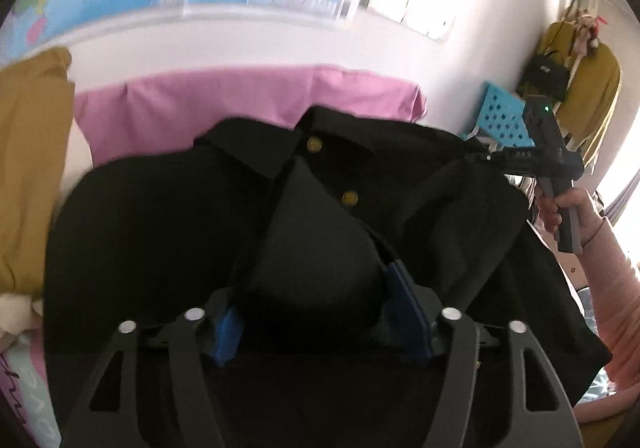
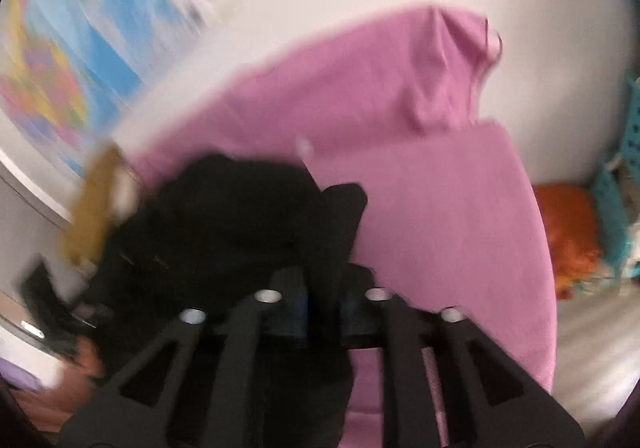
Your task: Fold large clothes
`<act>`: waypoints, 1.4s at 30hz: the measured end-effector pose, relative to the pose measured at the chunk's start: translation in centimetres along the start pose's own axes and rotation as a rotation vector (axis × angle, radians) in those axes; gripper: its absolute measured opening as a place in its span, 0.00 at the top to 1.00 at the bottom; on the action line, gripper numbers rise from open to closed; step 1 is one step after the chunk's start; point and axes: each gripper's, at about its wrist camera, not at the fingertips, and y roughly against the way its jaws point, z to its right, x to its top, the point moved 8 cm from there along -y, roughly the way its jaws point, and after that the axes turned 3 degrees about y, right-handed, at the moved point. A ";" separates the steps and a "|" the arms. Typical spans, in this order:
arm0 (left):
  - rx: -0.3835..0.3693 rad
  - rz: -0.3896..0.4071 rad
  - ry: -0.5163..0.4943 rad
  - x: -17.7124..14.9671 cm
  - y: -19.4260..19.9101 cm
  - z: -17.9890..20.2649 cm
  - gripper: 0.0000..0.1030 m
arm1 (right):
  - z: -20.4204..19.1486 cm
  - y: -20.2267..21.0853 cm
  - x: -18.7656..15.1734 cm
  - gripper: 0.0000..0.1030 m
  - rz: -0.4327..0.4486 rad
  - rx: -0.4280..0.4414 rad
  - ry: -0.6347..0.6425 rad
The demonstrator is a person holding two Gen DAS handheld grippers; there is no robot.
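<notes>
A black jacket [image 1: 224,232] with brass-coloured buttons [image 1: 314,144] hangs spread in the air over a table draped in a pink cloth [image 1: 240,100]. Only the left wrist view shows its buttoned front and collar. There a bulge of dark fabric sits pinched between the blue pads [image 1: 408,312] of the left gripper [image 1: 316,312], whose jaws stand fairly wide around the bunched cloth. The same view shows the right gripper [image 1: 490,158] from outside, at the jacket's far right edge, its tips on the fabric, held by a hand [image 1: 568,208] in a pink sleeve.

The right wrist view is blurred and gives the jacket [image 2: 224,216] only as a dark mass left of centre. A strip of it runs down between the nearly closed jaws of the right gripper [image 2: 324,312]. This view shows more of the pink cloth [image 2: 440,208], an orange bundle [image 2: 568,232] beside a blue perforated crate [image 2: 616,184], and a map [image 2: 80,48] on the wall. A mustard garment [image 1: 28,152] lies left of the jacket.
</notes>
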 end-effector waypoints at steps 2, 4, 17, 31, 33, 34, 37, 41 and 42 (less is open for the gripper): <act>0.000 0.008 0.042 0.2 0.7 -1.1 0.25 | -0.4 1.7 0.5 0.37 0.086 -0.020 0.012; 0.036 0.042 0.051 0.5 2.0 -2.4 0.17 | -1.0 4.2 1.1 0.32 0.162 -0.042 -0.002; 0.047 -0.101 -0.040 0.3 -1.6 -2.3 0.71 | -15.6 1.7 -2.1 0.33 0.083 0.002 0.500; 0.208 -0.016 0.153 1.5 0.4 -7.7 0.59 | -17.8 -1.9 -3.1 0.36 0.021 0.018 0.543; 0.191 0.007 0.146 1.3 1.6 -7.6 0.43 | -18.7 -3.1 -3.8 0.36 -0.011 -0.005 0.592; 0.165 0.034 0.150 1.2 3.0 -7.5 0.36 | -18.9 -4.1 -4.3 0.36 -0.040 -0.043 0.619; 0.195 0.099 0.107 0.5 6.9 -7.8 0.31 | -18.9 -5.3 -4.9 0.36 -0.095 -0.083 0.634; 0.251 0.121 0.077 -2.2 11.1 -8.8 0.28 | -19.6 -3.6 -4.6 0.37 -0.072 -0.016 0.572; 0.265 0.110 0.075 -3.2 11.8 -9.1 0.25 | -20.5 -2.6 -4.8 0.36 -0.060 0.035 0.564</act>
